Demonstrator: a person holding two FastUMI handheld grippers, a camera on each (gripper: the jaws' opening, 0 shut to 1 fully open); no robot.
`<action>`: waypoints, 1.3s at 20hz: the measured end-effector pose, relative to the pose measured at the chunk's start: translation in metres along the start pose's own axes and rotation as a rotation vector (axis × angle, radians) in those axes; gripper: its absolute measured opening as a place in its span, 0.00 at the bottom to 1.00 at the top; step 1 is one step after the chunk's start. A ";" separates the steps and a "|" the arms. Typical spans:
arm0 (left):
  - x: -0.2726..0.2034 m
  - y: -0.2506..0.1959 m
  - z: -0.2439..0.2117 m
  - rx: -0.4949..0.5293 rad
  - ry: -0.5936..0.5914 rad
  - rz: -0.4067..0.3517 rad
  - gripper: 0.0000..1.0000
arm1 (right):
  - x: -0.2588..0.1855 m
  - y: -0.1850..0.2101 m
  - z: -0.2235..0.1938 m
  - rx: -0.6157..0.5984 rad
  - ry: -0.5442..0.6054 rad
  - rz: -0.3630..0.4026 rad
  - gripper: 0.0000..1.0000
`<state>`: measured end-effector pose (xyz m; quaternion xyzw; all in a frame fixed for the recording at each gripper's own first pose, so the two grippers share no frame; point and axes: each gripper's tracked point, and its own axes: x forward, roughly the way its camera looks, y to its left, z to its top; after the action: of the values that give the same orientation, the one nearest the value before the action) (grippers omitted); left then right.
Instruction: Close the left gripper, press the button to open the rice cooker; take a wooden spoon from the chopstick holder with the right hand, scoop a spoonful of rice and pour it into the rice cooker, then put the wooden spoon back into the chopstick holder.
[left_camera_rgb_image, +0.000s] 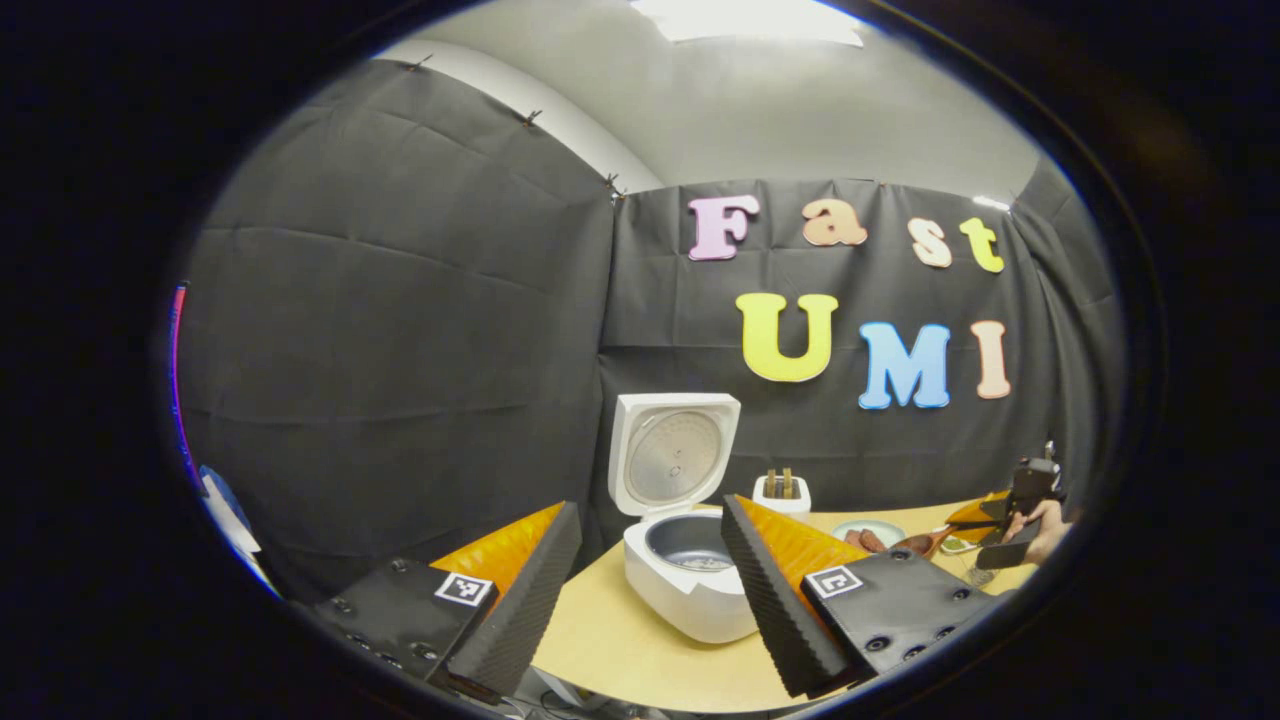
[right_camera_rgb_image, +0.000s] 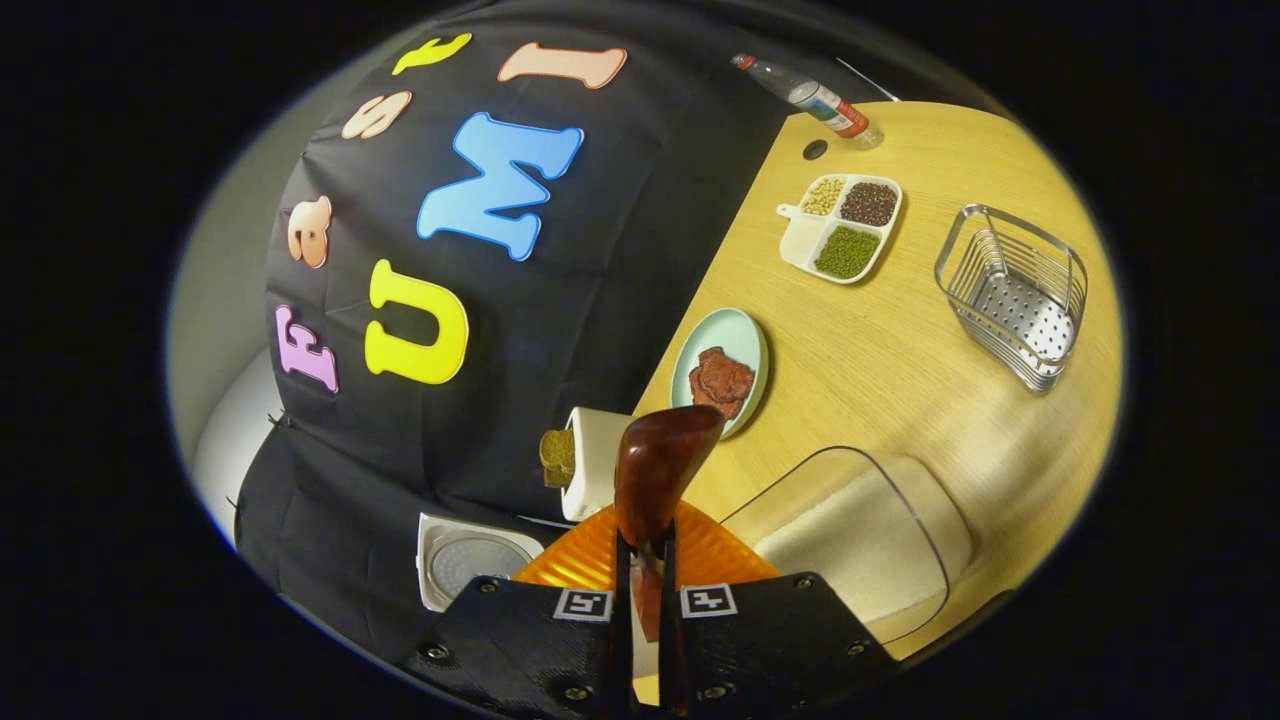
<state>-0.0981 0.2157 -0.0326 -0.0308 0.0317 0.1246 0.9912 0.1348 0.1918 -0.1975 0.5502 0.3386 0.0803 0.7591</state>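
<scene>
The white rice cooker (left_camera_rgb_image: 690, 590) stands with its lid (left_camera_rgb_image: 672, 465) raised and its inner pot in sight. My left gripper (left_camera_rgb_image: 650, 505) hovers in front of it, open, with nothing between its fingers. Behind the cooker is the white chopstick holder (left_camera_rgb_image: 781, 492). My right gripper (right_camera_rgb_image: 645, 560) is shut on the handle of the wooden spoon (right_camera_rgb_image: 660, 465), whose bowl points forward, over the table between the chopstick holder (right_camera_rgb_image: 590, 465) and a clear box of rice (right_camera_rgb_image: 860, 540). The left gripper view shows the right gripper (left_camera_rgb_image: 1020, 510) far right, held by a hand.
On the wooden table (right_camera_rgb_image: 900, 380) are a pale plate with red-brown food (right_camera_rgb_image: 725, 370), a divided dish of beans (right_camera_rgb_image: 845, 225), a wire basket (right_camera_rgb_image: 1015, 290) and a bottle (right_camera_rgb_image: 815, 97) lying at the far edge. The black cloth wall runs just behind the cooker.
</scene>
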 end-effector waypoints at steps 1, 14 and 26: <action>0.000 0.003 -0.001 0.002 0.001 0.002 0.98 | 0.002 0.011 -0.004 -0.003 0.004 0.016 0.10; -0.028 0.070 -0.011 0.005 0.013 0.106 0.98 | 0.054 0.143 -0.084 -0.153 0.084 0.181 0.10; -0.074 0.134 -0.024 0.006 0.035 0.260 0.98 | 0.124 0.184 -0.182 -0.459 0.126 0.161 0.10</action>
<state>-0.2043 0.3251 -0.0588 -0.0257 0.0531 0.2516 0.9660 0.1654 0.4655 -0.1169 0.3826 0.3132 0.2497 0.8326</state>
